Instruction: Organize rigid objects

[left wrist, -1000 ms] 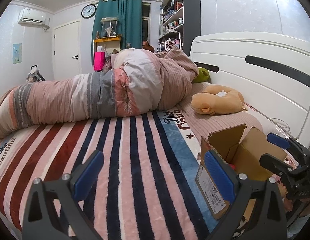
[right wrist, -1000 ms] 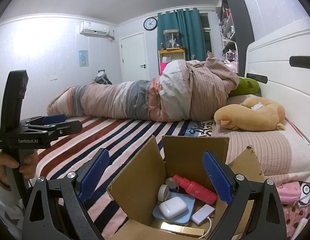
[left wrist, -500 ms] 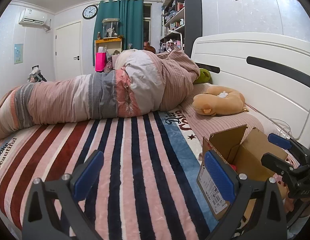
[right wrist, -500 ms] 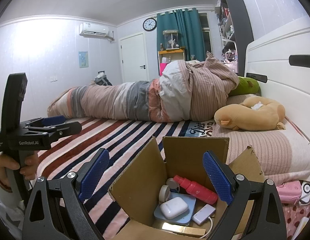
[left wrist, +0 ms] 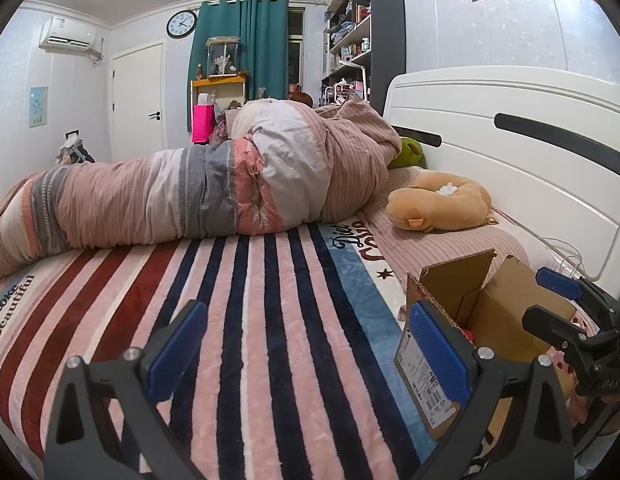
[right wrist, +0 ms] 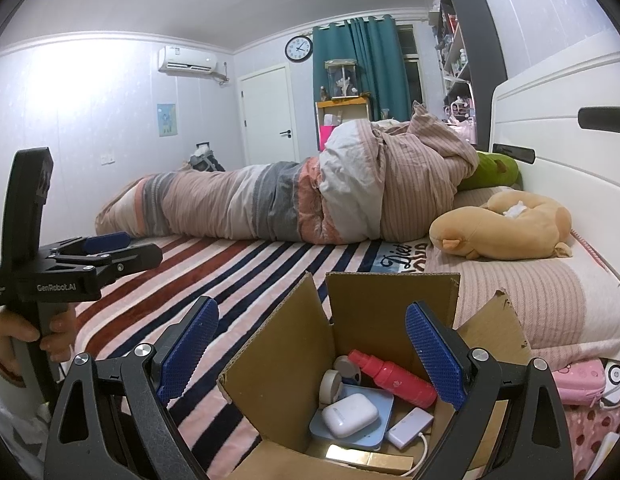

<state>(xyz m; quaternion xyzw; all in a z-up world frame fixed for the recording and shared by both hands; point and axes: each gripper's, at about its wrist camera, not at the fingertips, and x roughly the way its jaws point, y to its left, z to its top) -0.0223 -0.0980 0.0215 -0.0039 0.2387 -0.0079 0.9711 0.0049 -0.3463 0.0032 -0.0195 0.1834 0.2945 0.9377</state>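
Observation:
An open cardboard box (right wrist: 369, 320) stands on the striped bed, just under my right gripper (right wrist: 311, 354), which is open and empty above it. Inside lie a red bottle (right wrist: 393, 376), a white earbud case (right wrist: 349, 414) on a light blue flat case (right wrist: 379, 406), a roll of tape (right wrist: 329, 386), a white adapter with cable (right wrist: 409, 426) and a gold bar (right wrist: 369, 458). In the left wrist view the box (left wrist: 497, 316) is at the right. My left gripper (left wrist: 310, 352) is open and empty over the blanket, left of the box.
A rolled quilt (left wrist: 214, 192) lies across the bed's far side. A tan plush toy (left wrist: 441, 204) and green plush (left wrist: 409, 152) lie by the white headboard (left wrist: 509, 152). A pink case (right wrist: 577, 378) and a small speaker (right wrist: 613, 374) lie right of the box.
Both grippers have drifted only slightly; the box sits a little lower in the right wrist view. Nothing was taken hold of or let go.

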